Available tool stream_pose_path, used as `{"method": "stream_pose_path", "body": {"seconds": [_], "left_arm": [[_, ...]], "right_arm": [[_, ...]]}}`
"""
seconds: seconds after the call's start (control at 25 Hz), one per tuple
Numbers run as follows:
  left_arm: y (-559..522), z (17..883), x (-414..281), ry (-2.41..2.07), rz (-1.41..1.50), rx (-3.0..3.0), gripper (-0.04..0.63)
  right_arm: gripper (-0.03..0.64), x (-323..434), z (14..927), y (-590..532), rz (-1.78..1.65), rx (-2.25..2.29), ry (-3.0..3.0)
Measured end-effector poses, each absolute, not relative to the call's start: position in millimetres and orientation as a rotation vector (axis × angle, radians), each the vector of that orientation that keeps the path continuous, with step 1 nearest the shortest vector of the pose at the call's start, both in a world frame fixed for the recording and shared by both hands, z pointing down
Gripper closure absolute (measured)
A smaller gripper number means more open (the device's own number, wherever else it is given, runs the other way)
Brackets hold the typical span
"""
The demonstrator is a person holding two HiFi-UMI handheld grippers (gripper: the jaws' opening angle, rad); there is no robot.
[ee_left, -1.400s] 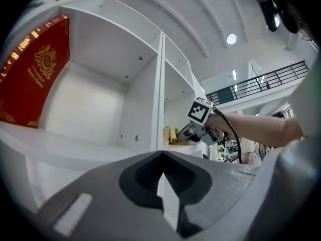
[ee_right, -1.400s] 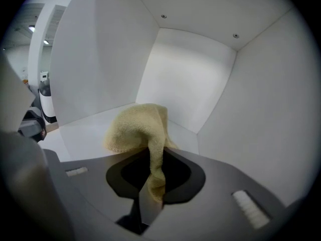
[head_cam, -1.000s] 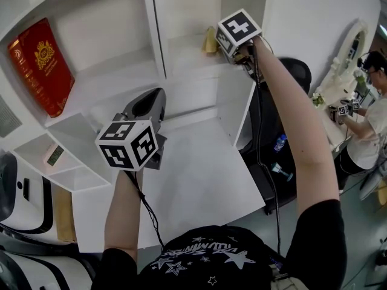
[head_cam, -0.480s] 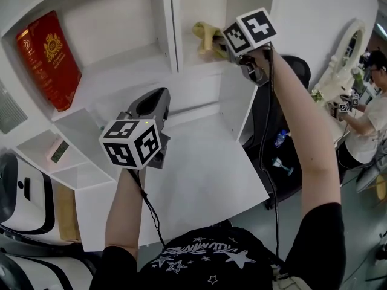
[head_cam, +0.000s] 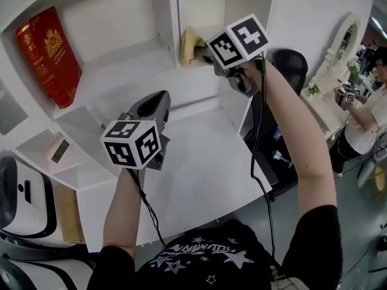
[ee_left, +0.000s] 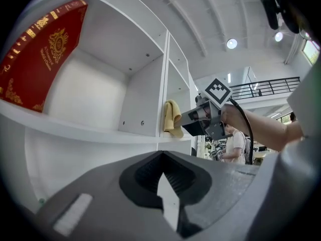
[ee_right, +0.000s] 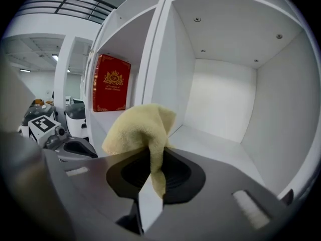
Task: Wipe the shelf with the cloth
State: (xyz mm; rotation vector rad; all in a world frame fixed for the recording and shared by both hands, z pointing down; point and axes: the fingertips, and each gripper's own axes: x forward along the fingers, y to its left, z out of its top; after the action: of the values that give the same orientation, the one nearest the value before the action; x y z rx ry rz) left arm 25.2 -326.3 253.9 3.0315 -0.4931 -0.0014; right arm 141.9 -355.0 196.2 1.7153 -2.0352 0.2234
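A yellow cloth [ee_right: 143,129] is pinched between the jaws of my right gripper [ee_right: 153,177], which is shut on it. The right gripper [head_cam: 208,54] is held up at the front of a white shelf compartment [ee_right: 215,147], with the cloth [head_cam: 188,44] hanging at the left end of that shelf board, next to the upright divider [head_cam: 174,23]. In the left gripper view the cloth [ee_left: 173,117] hangs beside the divider above the shelf edge. My left gripper [head_cam: 150,104] hovers lower, over the white desk [head_cam: 199,174], its jaws together with nothing between them.
A red box [head_cam: 48,56] leans in the compartment to the left. A small clock-like device [head_cam: 59,151] lies on a lower left shelf. A black chair [head_cam: 290,65] stands to the right, and a person [head_cam: 369,107] works at a far table.
My right gripper has carried the cloth leftward along the shelf towards the divider. The left gripper has barely moved.
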Motion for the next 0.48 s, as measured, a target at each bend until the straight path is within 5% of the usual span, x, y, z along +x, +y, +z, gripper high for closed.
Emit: {"method": "stream_pose_path", "body": {"seconds": [0.48], "left_arm": [[-305.1, 259.3, 38.0, -0.663, 0.051, 3.024, 0.594]], "right_arm": [[0.537, 209.4, 204.3, -326.7, 0.188, 1.778, -1.978]]}}
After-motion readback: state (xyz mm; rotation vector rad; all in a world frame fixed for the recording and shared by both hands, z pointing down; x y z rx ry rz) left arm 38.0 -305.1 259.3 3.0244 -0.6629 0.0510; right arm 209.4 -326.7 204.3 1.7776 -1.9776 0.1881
